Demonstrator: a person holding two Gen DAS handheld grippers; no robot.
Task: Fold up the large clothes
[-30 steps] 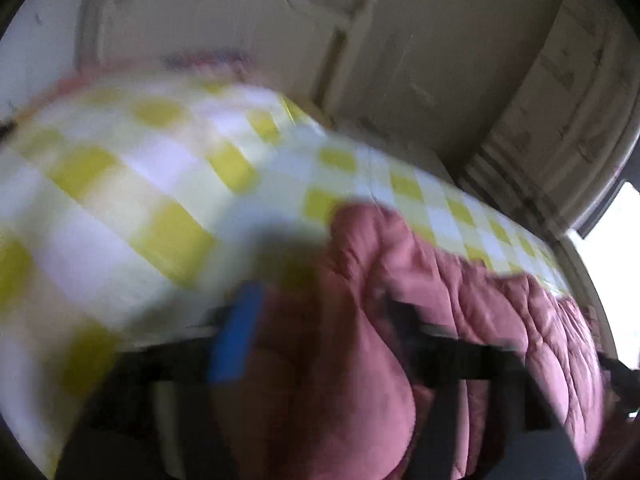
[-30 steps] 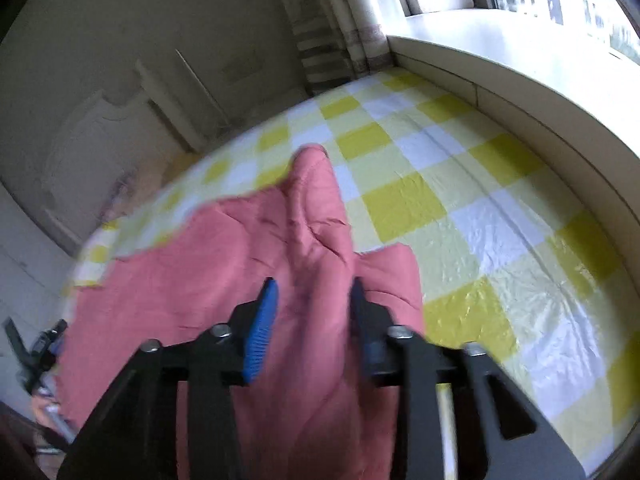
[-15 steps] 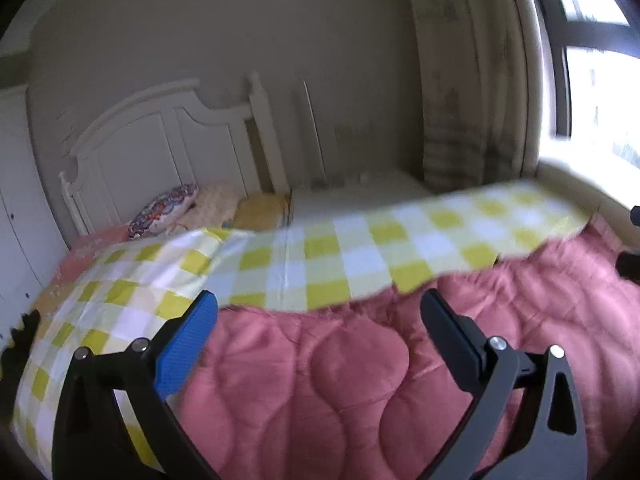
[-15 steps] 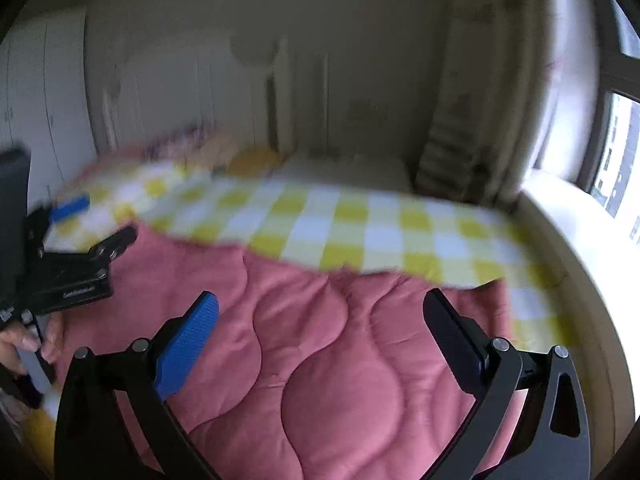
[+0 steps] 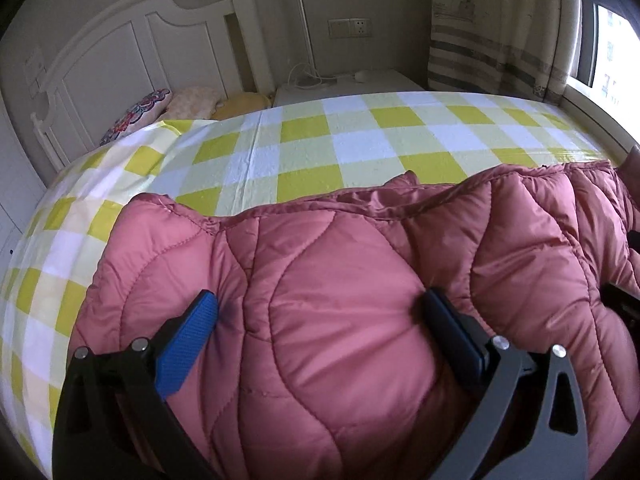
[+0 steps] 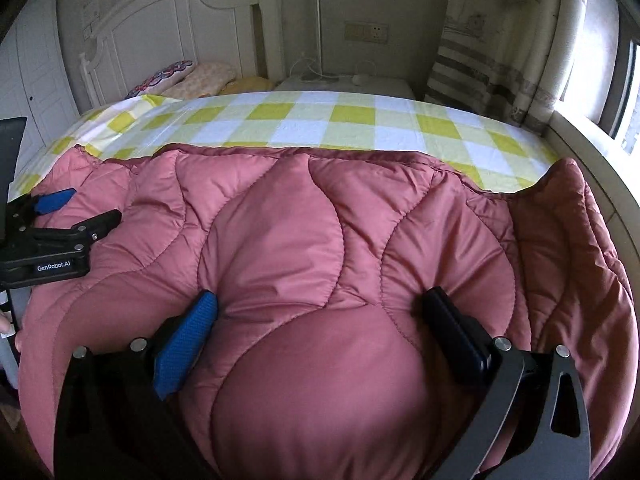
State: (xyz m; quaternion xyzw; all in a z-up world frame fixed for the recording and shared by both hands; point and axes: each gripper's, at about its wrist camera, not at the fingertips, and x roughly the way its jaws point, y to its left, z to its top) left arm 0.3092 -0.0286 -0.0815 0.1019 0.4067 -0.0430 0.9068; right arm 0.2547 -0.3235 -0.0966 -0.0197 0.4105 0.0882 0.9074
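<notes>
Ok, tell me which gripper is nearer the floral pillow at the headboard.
Left. The left gripper works the pink quilted coat on the floral pillow side; the right gripper is over toward the window.

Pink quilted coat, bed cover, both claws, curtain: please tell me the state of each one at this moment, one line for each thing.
Pink quilted coat: lying puffy on the bed, held by no claw.
Checked bed cover: spread over the bed, partly under the coat.
Left claw: open wide, tips pressed into the coat.
Right claw: open wide, tips pressed into the coat.
Curtain: hanging beside the window.
Pillows: lying at the headboard.
</notes>
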